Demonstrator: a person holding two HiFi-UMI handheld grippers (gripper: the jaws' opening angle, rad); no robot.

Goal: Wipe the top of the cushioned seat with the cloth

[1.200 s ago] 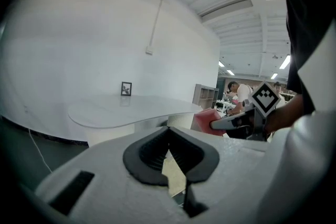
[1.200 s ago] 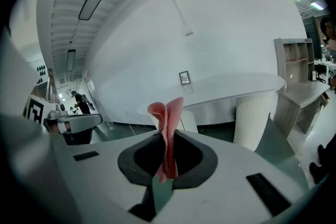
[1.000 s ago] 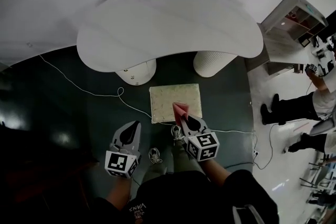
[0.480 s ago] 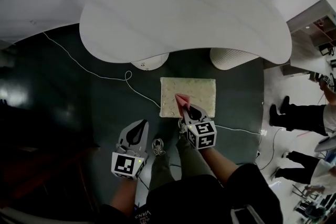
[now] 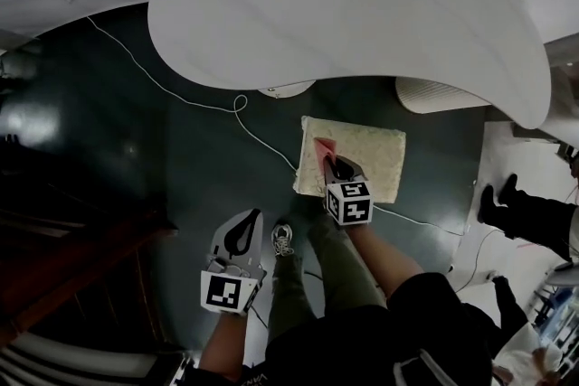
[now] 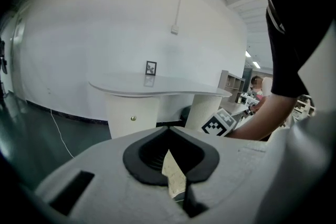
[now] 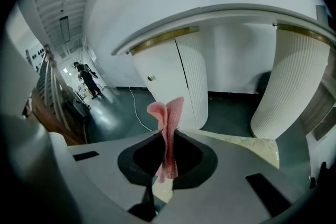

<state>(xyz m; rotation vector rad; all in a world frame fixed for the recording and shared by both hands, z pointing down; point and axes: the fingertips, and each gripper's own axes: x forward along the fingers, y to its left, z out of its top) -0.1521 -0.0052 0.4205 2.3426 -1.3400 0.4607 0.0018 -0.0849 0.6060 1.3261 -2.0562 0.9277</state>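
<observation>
Head view: the cushioned seat (image 5: 375, 154) is seen on the dark floor (image 5: 172, 181) by the white table (image 5: 362, 4). The right gripper (image 5: 336, 165) is held over the seat's near-left corner w/ a pink cloth (image 5: 321, 147) sticking out fwd, and the left gripper (image 5: 241, 238) is held apart over the floor. Left gripper view: jaws are seen closed tip to tip, nothing gripped. Right gripper view: jaws are clamped on the cloth, which is folded upright above them, seat top just beyond.
</observation>
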